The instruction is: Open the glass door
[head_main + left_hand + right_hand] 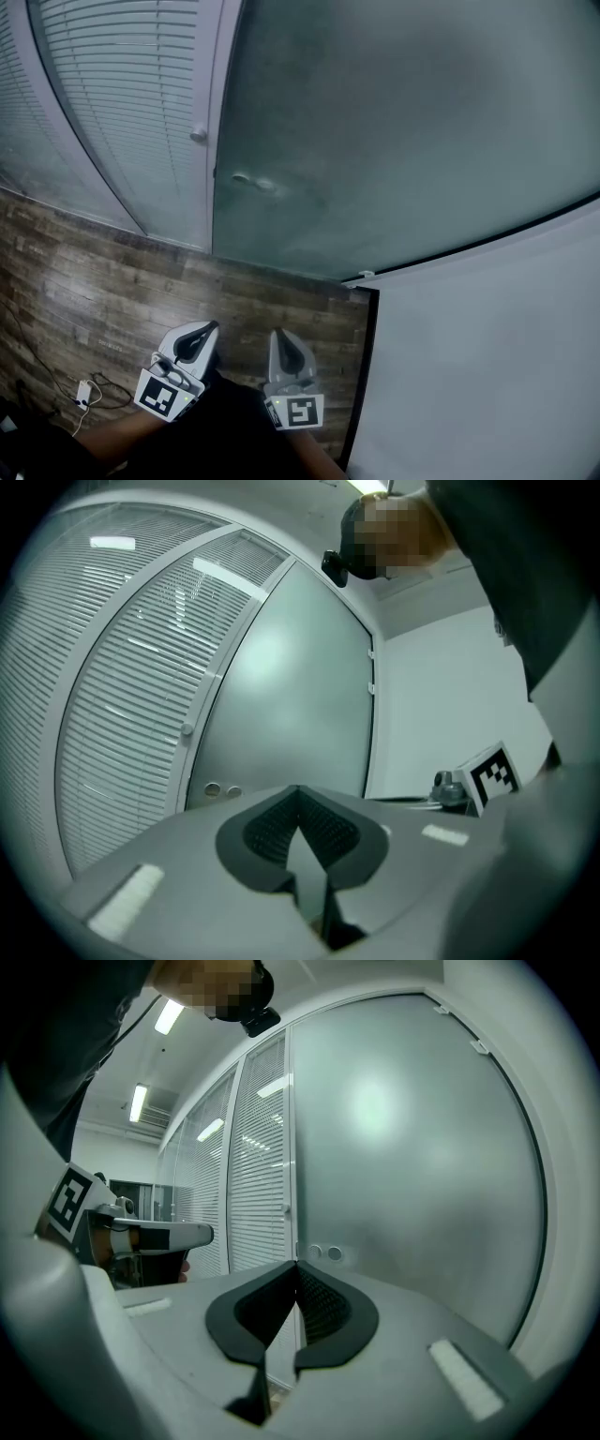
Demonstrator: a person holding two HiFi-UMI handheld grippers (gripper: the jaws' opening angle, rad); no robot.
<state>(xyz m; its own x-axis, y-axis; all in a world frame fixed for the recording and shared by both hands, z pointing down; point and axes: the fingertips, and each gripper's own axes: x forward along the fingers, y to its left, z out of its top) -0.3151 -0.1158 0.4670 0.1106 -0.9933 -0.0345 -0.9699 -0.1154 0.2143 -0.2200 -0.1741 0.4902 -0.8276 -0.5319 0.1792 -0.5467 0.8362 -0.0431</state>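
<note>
The glass door [394, 141] stands far ahead, frosted, so I see nothing behind it; its small handle [253, 181] is blurry. Near me, left tongs [206, 330] and right tongs [278, 336] are both closed, empty.

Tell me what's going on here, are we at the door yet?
A person holds the left gripper and right gripper side by side in front of the frosted glass door. Both sets of jaws are shut on nothing. Neither touches the door, which looks closed; its round fittings sit near its left edge.
</note>
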